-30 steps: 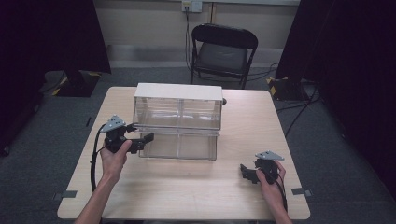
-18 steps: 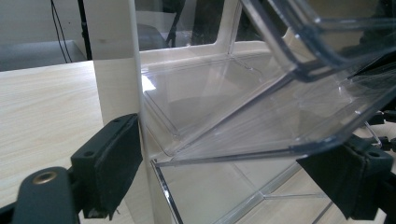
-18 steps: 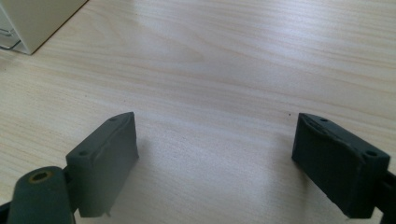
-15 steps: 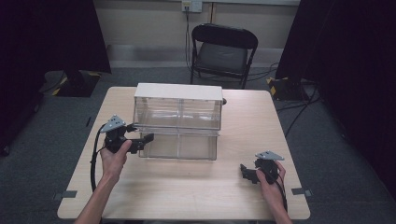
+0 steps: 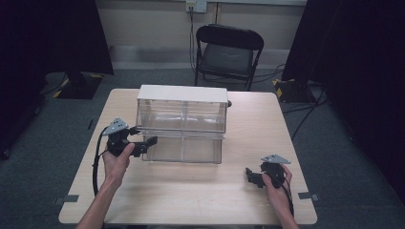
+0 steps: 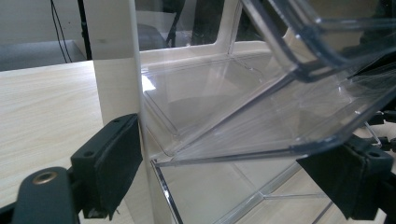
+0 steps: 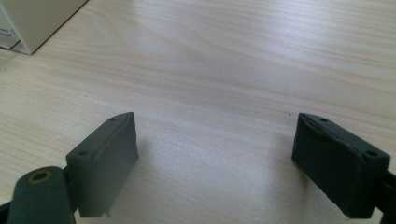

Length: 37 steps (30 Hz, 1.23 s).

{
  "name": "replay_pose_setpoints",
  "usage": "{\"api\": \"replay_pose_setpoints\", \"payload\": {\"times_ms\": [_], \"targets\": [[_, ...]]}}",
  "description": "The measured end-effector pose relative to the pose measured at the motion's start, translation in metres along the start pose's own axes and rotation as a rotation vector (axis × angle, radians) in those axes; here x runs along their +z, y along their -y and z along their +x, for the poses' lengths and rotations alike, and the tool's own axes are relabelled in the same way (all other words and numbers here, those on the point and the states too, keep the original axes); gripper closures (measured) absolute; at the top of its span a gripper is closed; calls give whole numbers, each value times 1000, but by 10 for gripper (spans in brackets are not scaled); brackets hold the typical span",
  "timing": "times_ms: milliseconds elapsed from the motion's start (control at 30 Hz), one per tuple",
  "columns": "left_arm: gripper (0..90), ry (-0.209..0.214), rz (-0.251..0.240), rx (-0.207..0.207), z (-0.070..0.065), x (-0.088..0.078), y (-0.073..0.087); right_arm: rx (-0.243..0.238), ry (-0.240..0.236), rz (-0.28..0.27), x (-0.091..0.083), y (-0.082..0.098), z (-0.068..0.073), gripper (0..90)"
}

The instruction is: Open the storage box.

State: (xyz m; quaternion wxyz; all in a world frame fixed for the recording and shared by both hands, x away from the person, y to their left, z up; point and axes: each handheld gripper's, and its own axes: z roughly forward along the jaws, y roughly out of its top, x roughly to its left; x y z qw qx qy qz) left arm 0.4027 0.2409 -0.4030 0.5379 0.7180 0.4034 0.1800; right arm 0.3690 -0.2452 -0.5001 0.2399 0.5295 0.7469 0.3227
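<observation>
We have the left gripper [image 6: 233,186] wide open around the drawer [image 6: 261,116] corner; next we squeeze. The right gripper [image 7: 215,163] is open, holding nothing.

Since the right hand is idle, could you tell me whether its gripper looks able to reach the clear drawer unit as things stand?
Probably yes: the right gripper, jaws open, sits apart from the drawer unit with bare table between them.

light wood table [image 5: 191,200], rectangular, on grey carpet. clear drawer unit [image 5: 181,125] w/ white top sits on it, centre toward 12 o'clock, lower drawer pulled out toward 6. rest of the top bare wood. tape marks on floor at approx 7 & 5 o'clock corners.
</observation>
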Motion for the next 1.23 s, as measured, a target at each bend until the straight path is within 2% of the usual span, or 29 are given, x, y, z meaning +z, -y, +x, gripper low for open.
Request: {"api": "replay_pose_setpoints", "payload": {"times_ms": [400, 600, 1233], "targets": [[136, -3, 6, 1, 0, 1, 0, 0, 0, 0, 0, 0, 0, 133], [137, -21, 16, 2, -1, 2, 0, 0, 0, 0, 0, 0, 0, 133], [137, -12, 25, -8, 1, 3, 0, -1, 0, 0, 0, 0, 0, 133]]}}
